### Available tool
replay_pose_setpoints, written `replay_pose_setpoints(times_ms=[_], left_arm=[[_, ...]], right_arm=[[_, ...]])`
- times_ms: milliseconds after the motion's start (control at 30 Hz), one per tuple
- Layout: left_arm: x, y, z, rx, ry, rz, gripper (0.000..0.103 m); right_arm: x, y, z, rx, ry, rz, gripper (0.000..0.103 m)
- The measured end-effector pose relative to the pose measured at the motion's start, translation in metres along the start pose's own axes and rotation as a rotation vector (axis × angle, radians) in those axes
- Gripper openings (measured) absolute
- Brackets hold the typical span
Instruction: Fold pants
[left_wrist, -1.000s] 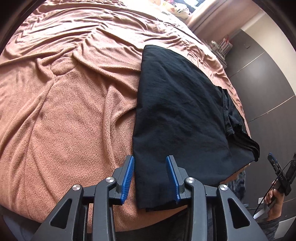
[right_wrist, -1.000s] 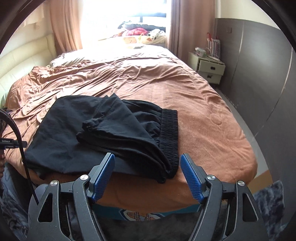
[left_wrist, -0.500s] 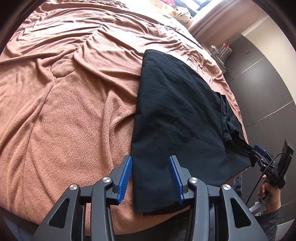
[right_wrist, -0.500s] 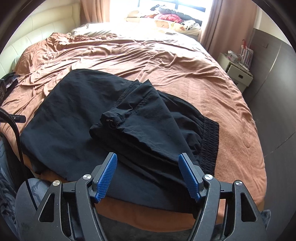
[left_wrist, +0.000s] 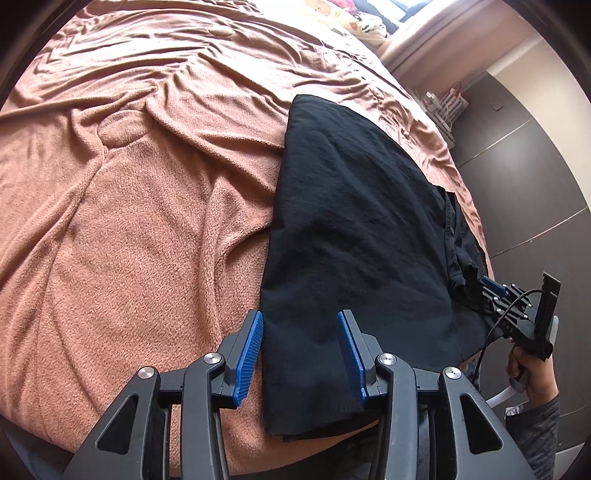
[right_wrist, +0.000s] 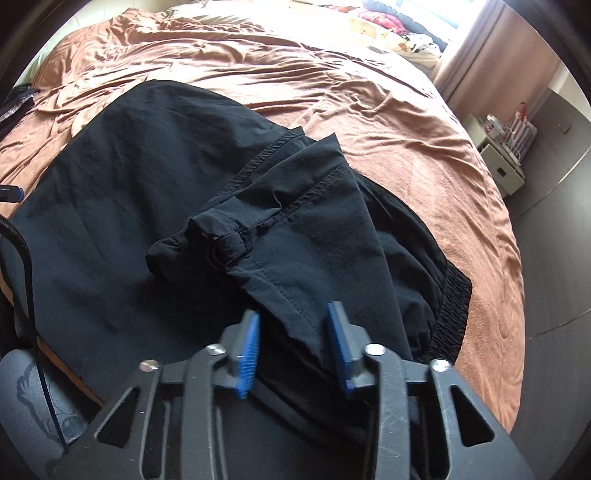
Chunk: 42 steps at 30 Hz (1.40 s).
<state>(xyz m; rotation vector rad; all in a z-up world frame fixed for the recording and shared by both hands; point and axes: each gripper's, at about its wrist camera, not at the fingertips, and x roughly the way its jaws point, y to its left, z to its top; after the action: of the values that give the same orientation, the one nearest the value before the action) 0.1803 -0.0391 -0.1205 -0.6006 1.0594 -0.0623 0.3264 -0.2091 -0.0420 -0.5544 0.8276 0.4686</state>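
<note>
Black pants (left_wrist: 354, 229) lie partly folded on a brown blanket, near the bed's front edge. In the right wrist view the pants (right_wrist: 147, 177) show a leg end folded back over the waist part, with the elastic waistband (right_wrist: 450, 310) at the right. My left gripper (left_wrist: 300, 350) is open, its blue pads straddling the pants' near left corner just above the cloth. My right gripper (right_wrist: 293, 341) is open, narrower than before, its pads on either side of the folded top layer's near edge. It also shows in the left wrist view (left_wrist: 496, 291) at the pants' right end.
The brown blanket (left_wrist: 129, 192) covers the wide bed, wrinkled, to the left and beyond the pants. A bedside cabinet (right_wrist: 502, 162) and dark wardrobe doors (left_wrist: 532, 177) stand to the right. Pillows and curtains (right_wrist: 402, 29) lie at the far end.
My right gripper moved forward and down over the pants and its jaws narrowed around the folded layer's edge. My left gripper crept slightly forward over the near corner.
</note>
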Motion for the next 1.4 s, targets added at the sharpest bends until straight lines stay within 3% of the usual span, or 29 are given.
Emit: replay_pose_setpoints(times_ms=[133,500,733,867,1033,1133,1333,1367,1400], left_arm=[[0.002,0.0,0.002,-0.005,-0.002,0.005,0.045],[0.005,0.0,0.009,-0.02,-0.01,0.0,0.045],[0.01,0.003,0.01,-0.03,-0.002,0.004,0.045],[0.011,0.005,0.01,-0.031,0.003,0.004,0.045],[0.011,0.005,0.009,-0.031,0.003,0.001,0.045],[0.009,0.005,0.007,-0.027,0.001,-0.002,0.045],[0.004,0.008,0.002,-0.033,-0.001,-0.009,0.045],[0.003,0.008,0.001,-0.031,0.0,-0.011,0.045],[0.002,0.008,-0.001,-0.028,0.002,-0.013,0.045]], right_arm=[[-0.005,-0.016,0.002,0.061,-0.038,0.035,0.006],[-0.009,-0.105,-0.013,0.359,-0.122,0.052,0.005],[0.014,-0.147,-0.029,0.56,-0.097,0.055,0.005],[0.029,-0.15,-0.031,0.59,-0.061,0.047,0.005],[0.037,-0.168,-0.038,0.667,-0.014,-0.032,0.0],[0.025,-0.163,-0.039,0.662,-0.03,0.022,0.0],[-0.006,-0.128,-0.031,0.53,-0.065,0.068,0.0],[-0.01,-0.121,-0.03,0.513,-0.066,0.084,0.003],[-0.013,-0.115,-0.03,0.5,-0.067,0.1,0.011]])
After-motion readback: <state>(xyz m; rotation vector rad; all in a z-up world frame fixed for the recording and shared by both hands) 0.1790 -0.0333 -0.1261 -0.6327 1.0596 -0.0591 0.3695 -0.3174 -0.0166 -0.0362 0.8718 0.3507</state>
